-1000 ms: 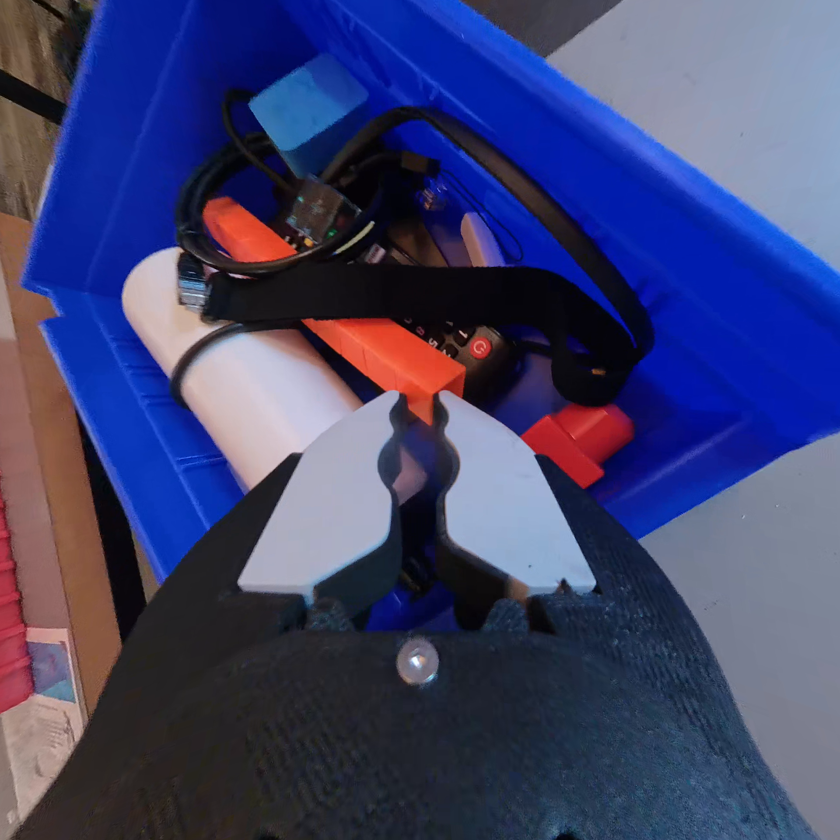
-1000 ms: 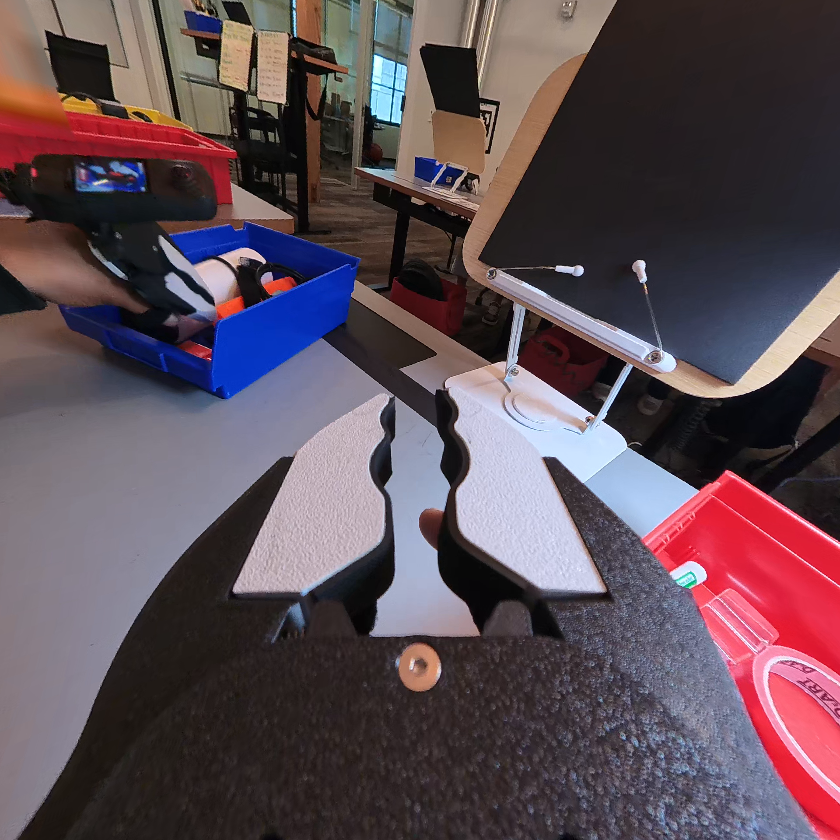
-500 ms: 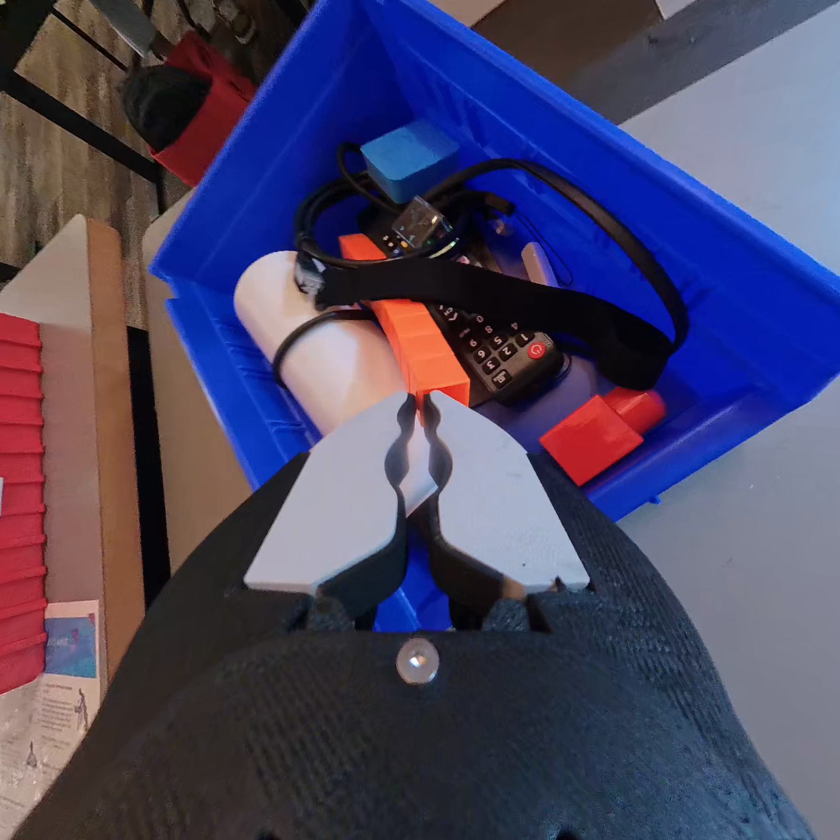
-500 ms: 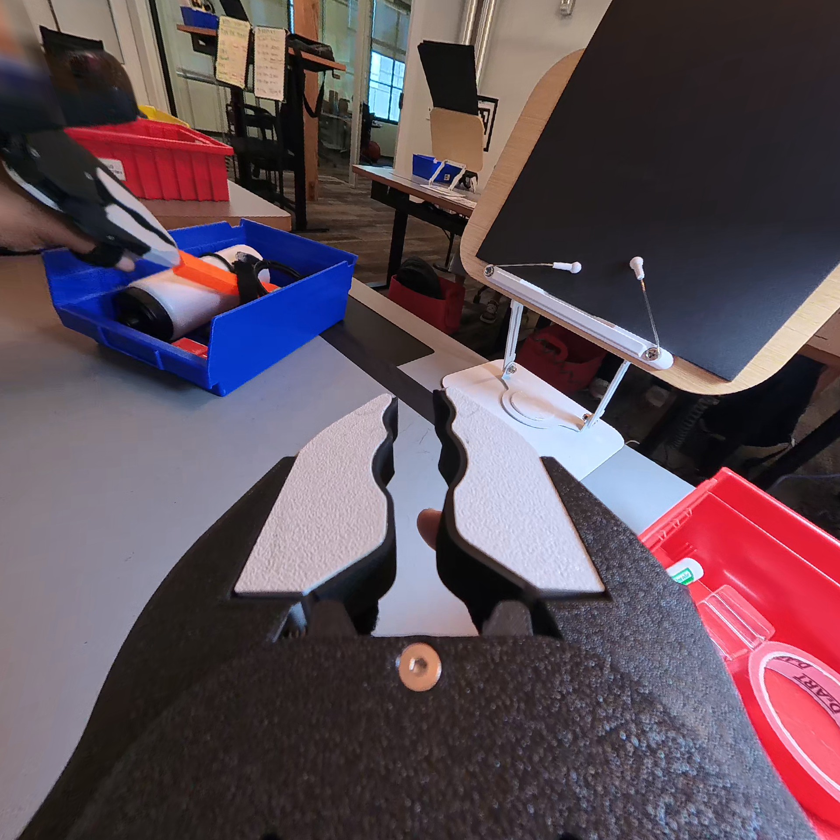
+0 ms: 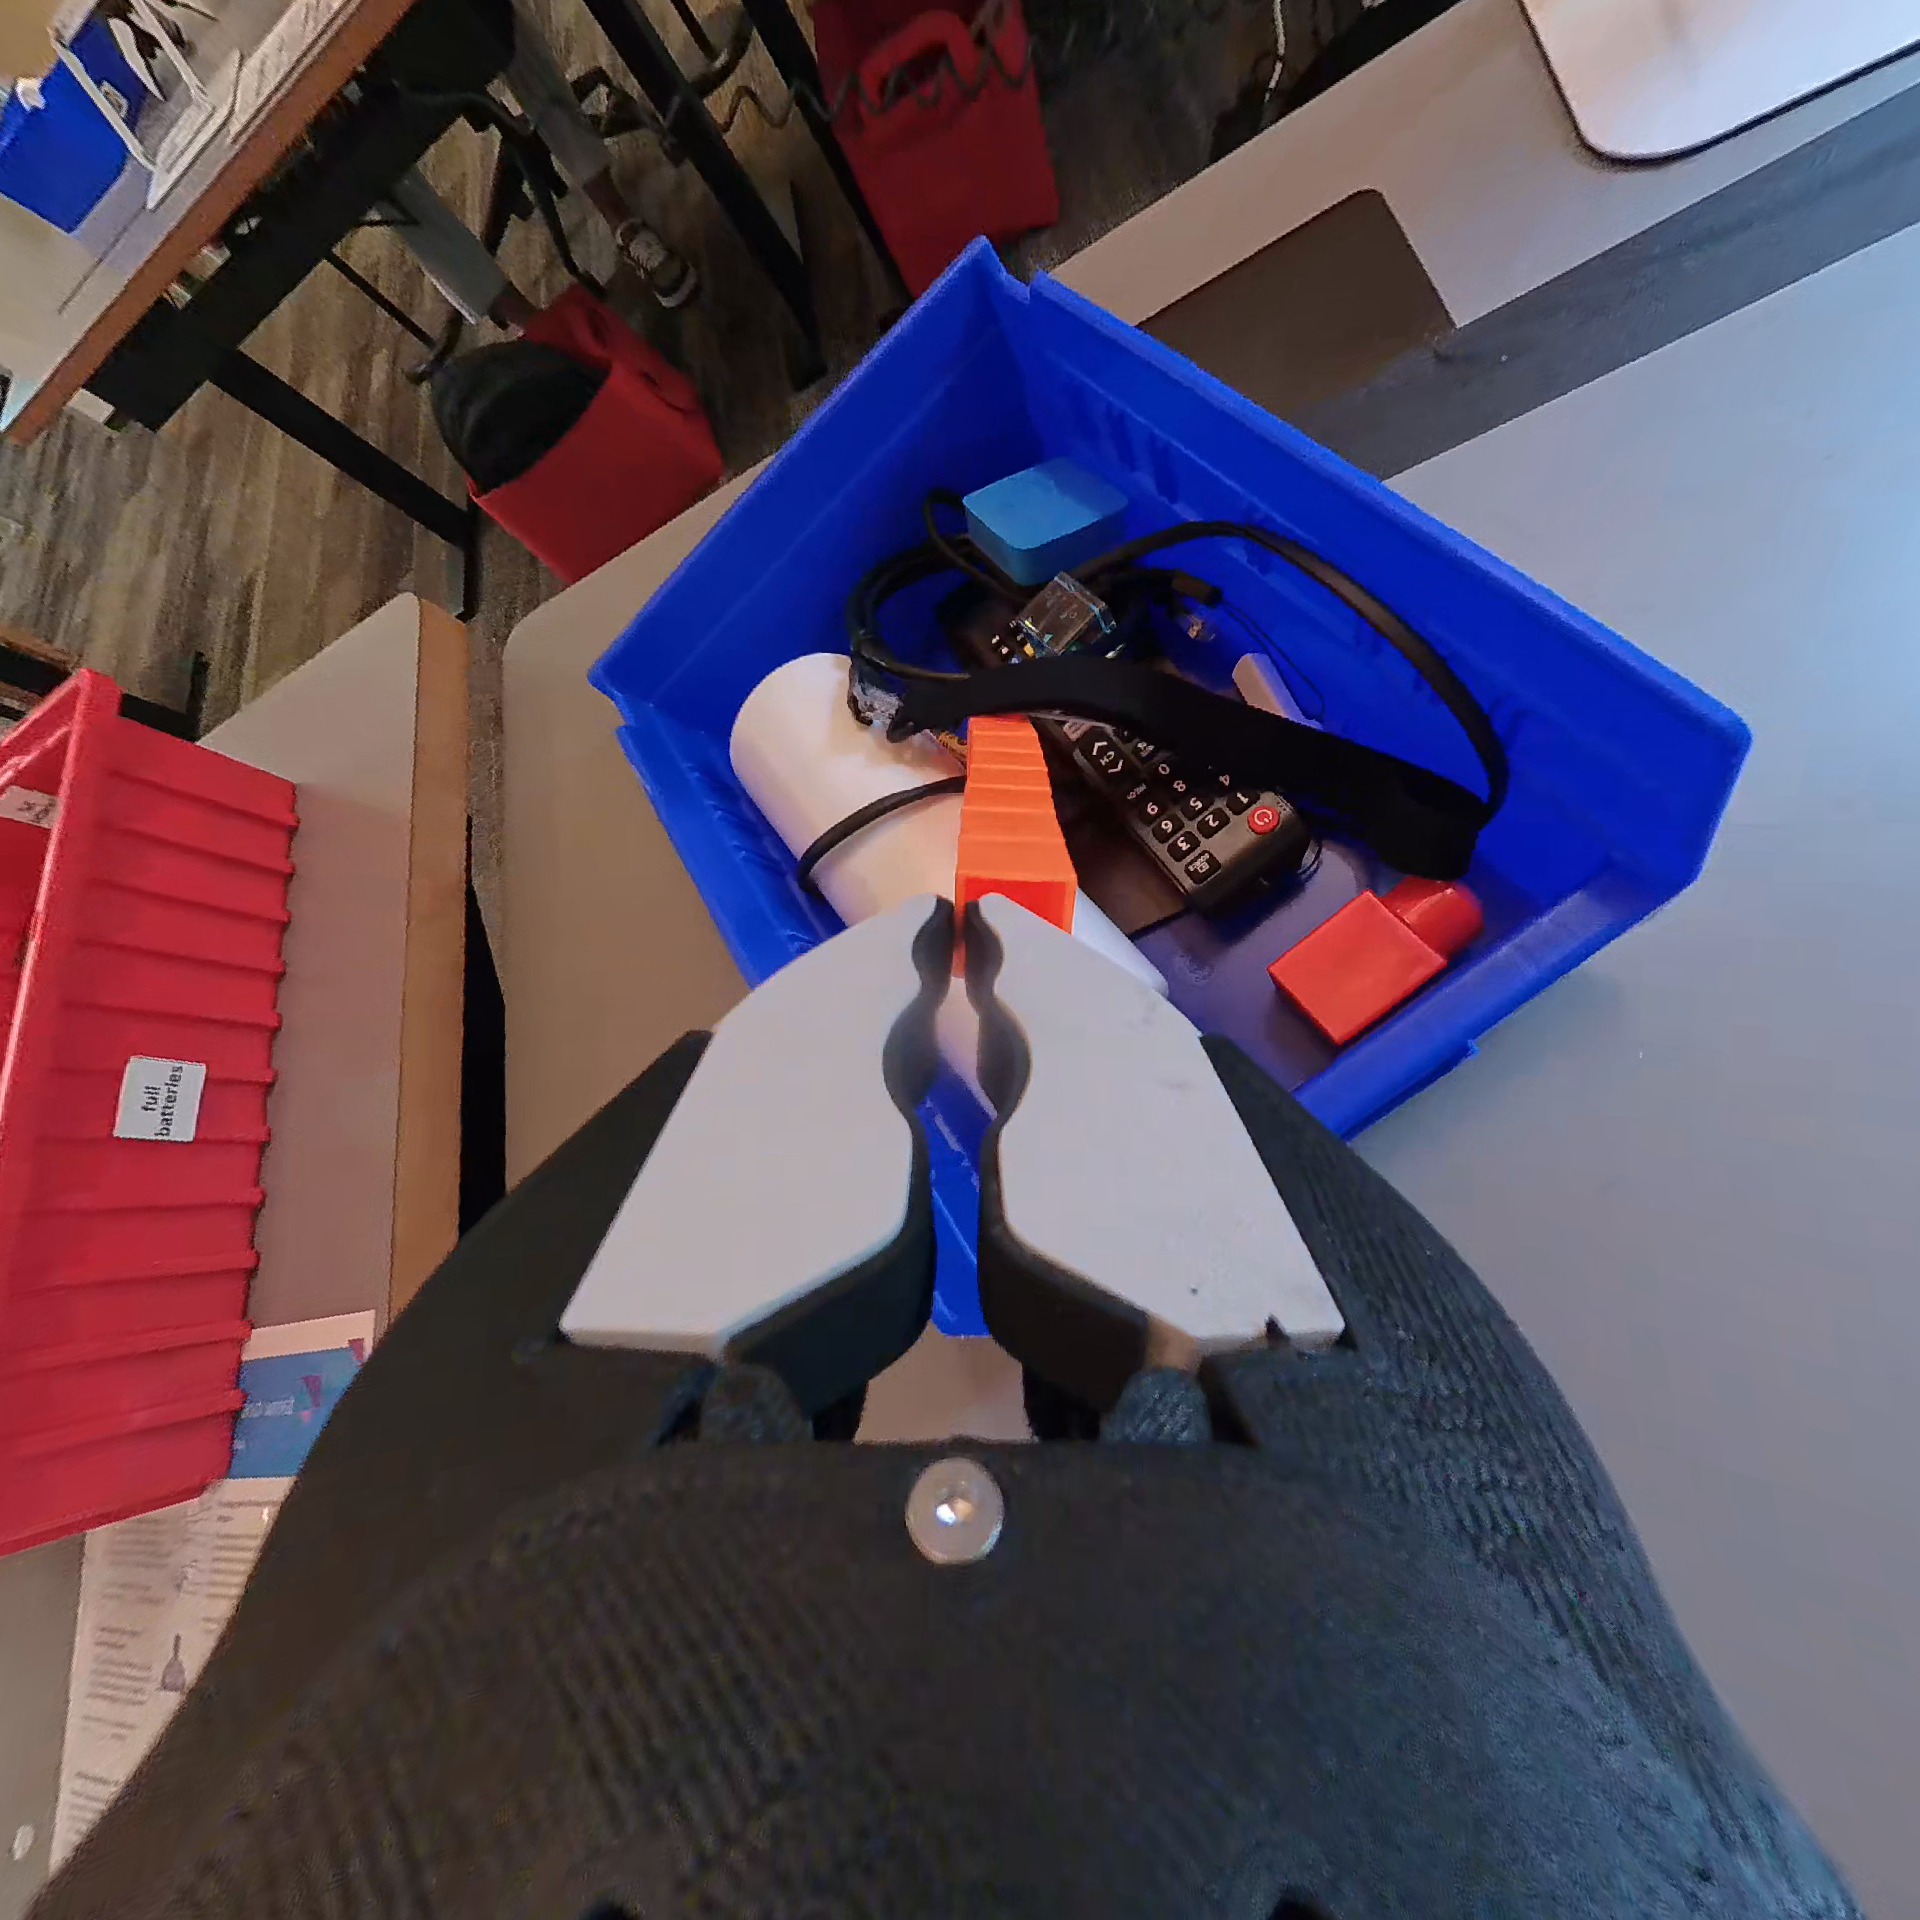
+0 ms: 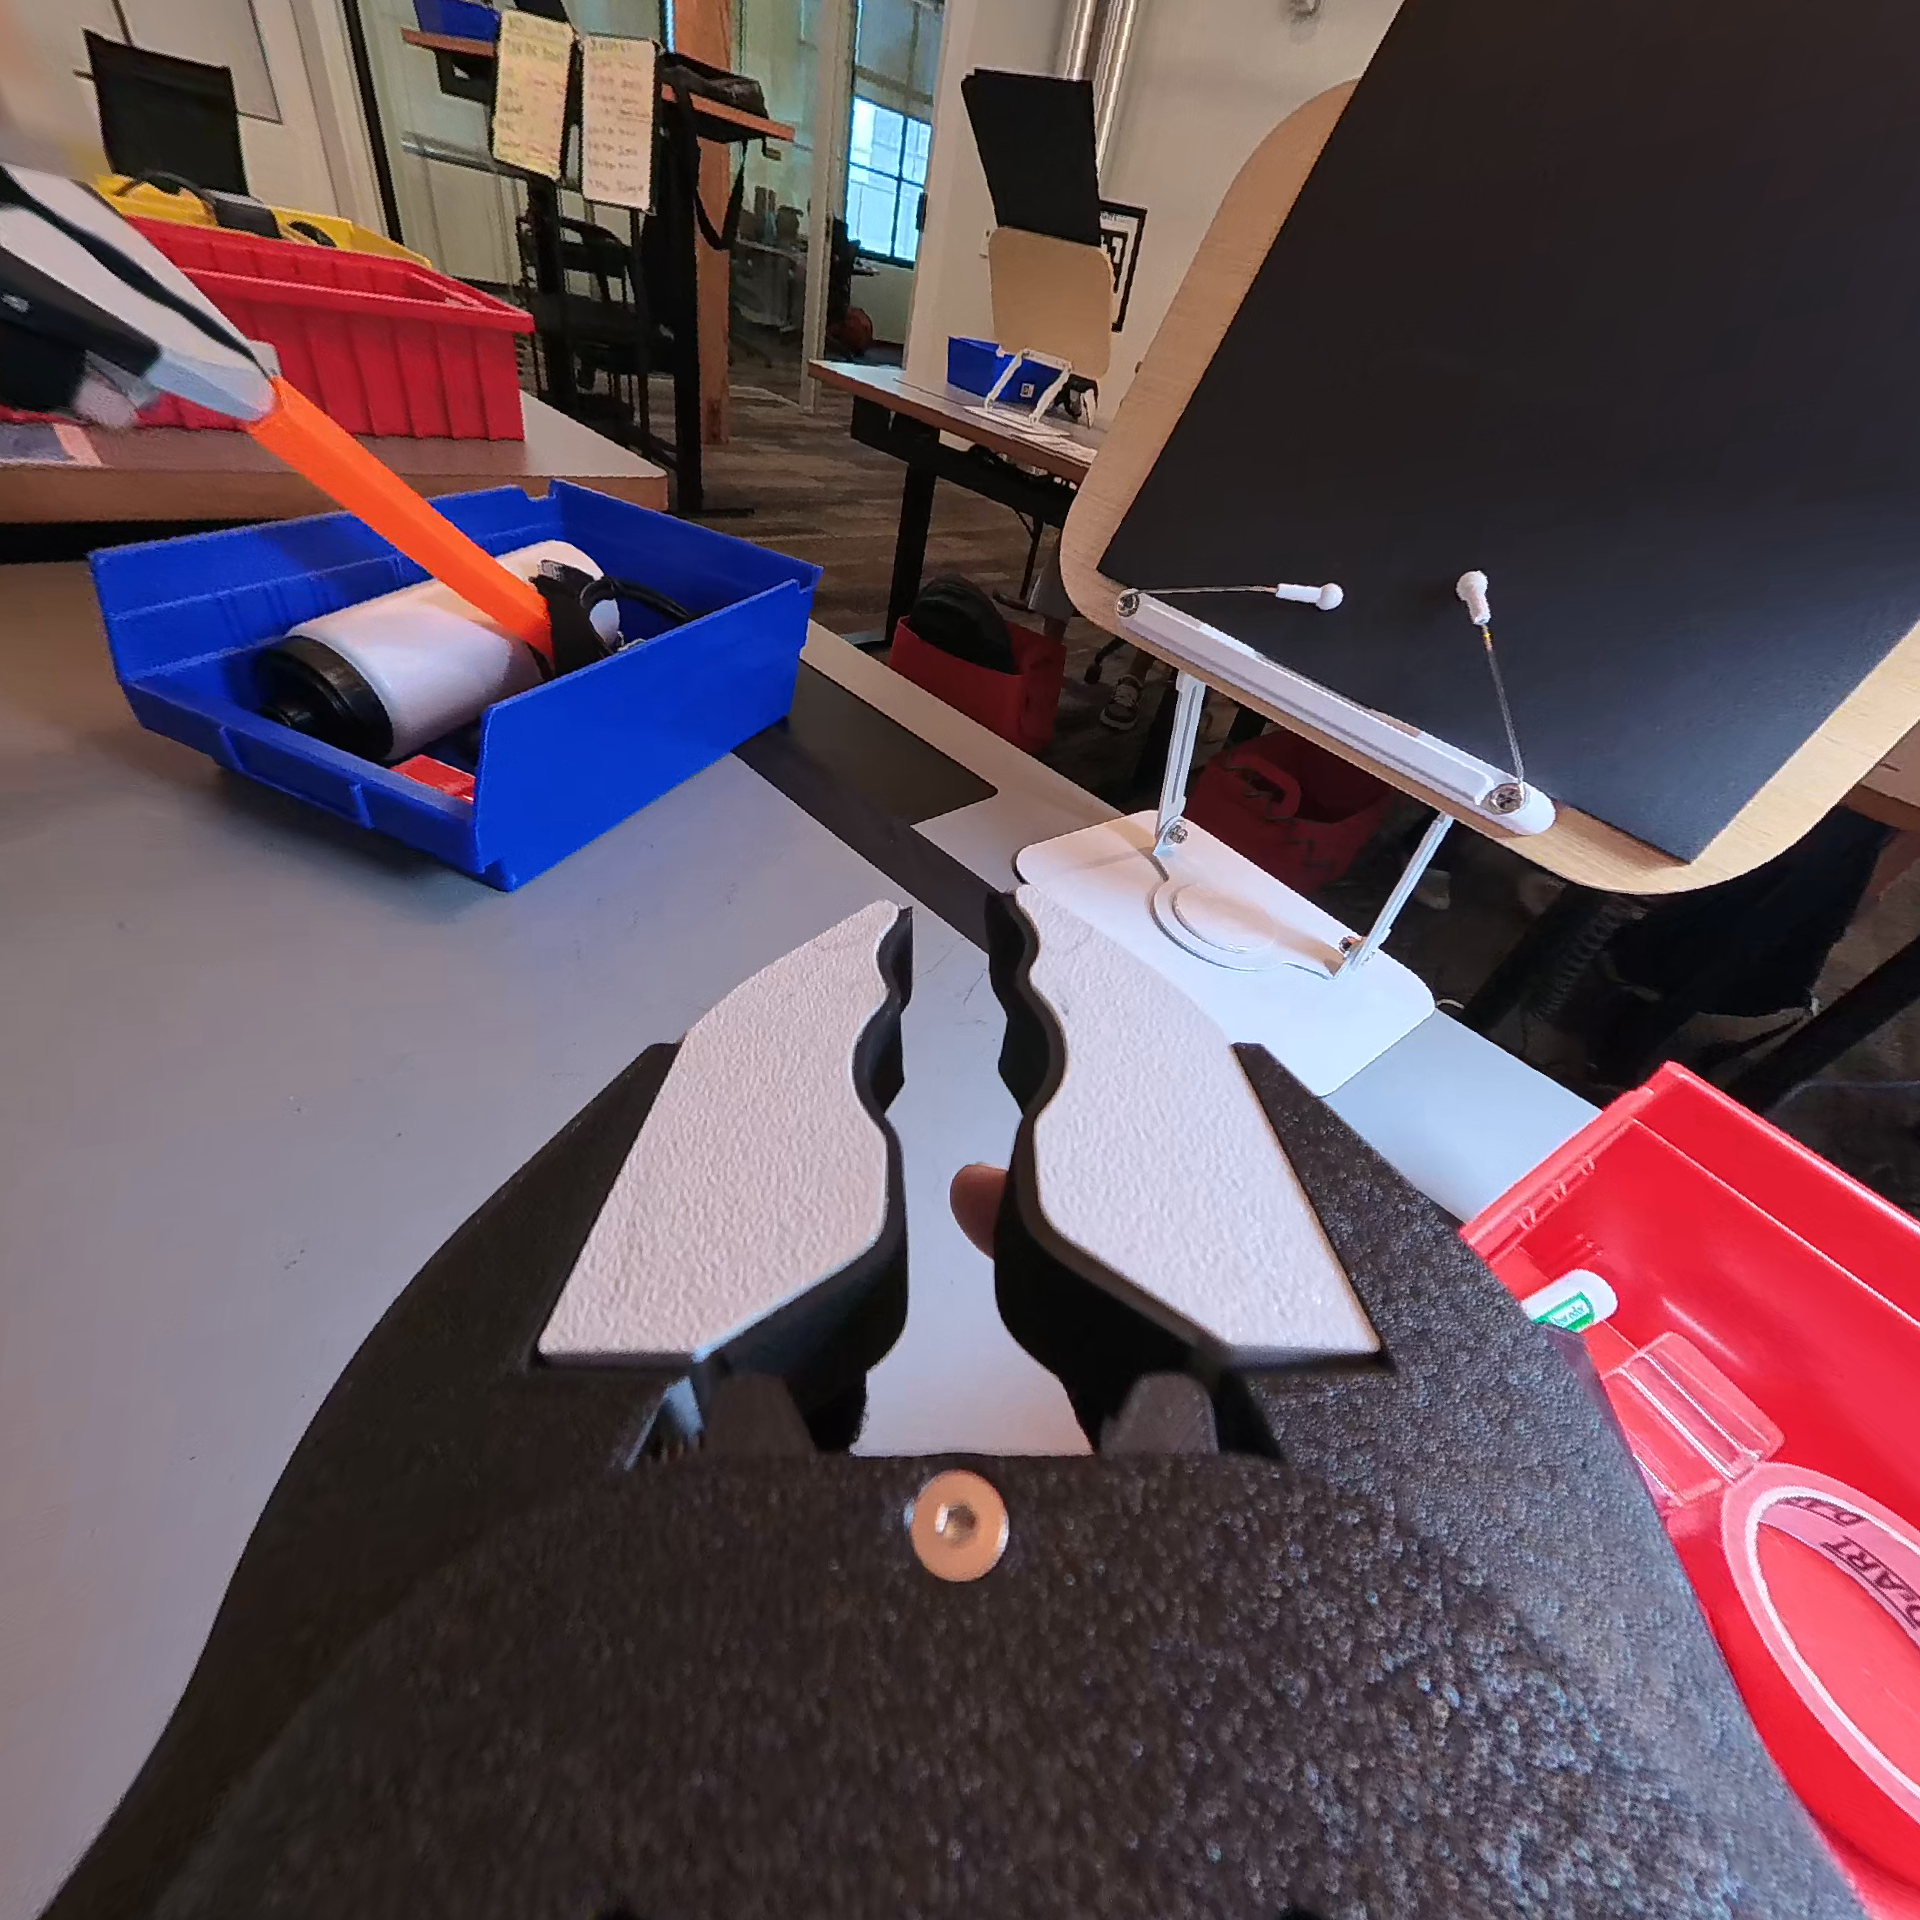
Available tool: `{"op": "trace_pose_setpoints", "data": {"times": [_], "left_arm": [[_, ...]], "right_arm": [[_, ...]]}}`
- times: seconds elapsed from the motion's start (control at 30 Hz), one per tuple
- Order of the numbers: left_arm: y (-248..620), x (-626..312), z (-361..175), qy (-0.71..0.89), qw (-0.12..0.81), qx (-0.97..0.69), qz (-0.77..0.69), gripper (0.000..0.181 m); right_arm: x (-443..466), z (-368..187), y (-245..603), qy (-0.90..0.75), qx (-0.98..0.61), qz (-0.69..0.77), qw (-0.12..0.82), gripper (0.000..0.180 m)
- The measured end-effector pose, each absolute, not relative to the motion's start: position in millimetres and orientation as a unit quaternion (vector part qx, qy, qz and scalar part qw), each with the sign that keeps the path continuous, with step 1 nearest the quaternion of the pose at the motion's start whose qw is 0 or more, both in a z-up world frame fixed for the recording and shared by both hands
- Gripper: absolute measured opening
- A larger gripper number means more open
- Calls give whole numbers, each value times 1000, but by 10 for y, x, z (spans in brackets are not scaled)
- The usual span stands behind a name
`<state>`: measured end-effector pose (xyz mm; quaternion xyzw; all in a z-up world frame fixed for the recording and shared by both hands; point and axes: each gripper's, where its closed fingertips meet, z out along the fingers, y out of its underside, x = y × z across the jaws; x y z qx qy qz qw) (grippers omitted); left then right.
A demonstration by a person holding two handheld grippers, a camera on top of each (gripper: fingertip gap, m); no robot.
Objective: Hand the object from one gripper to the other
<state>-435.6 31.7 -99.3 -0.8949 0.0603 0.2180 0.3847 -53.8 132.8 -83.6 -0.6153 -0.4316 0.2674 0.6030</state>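
Observation:
A long orange bar (image 5: 1003,821) is clamped at its near end in my left gripper (image 5: 961,914), which is shut on it. The bar slants down into the blue bin (image 5: 1351,499), its far end under a black strap (image 5: 1247,717). In the right wrist view the left gripper (image 6: 208,384) holds the orange bar (image 6: 405,514) above the blue bin (image 6: 623,727) at the far left. My right gripper (image 6: 948,914) hovers over the grey table with a narrow gap between its fingers and nothing in it.
The bin also holds a white roll (image 5: 831,758), a remote (image 5: 1174,800), a red block (image 5: 1361,966), a blue block (image 5: 1044,514) and cables. A red bin (image 5: 125,1039) stands left. A black board on a white stand (image 6: 1226,935) and a red bin with tape (image 6: 1766,1299) stand right. Some 40 cm of space lies between my two pairs of fingers.
My left gripper closed on the orange bar's end and rose away from the bin, tilting the bar up. The right gripper has stayed in place.

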Motion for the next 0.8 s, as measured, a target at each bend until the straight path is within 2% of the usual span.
{"op": "trace_pose_setpoints", "data": {"times": [0.57,0.8], "left_arm": [[122,-4025,-344,103,470,-845,235,2],[31,-3737,-20,132,528,-809,222,2]], "right_arm": [[-592,-833,1267,-442,-608,273,601,14],[-720,-699,998,-478,-547,308,614,16]]}}
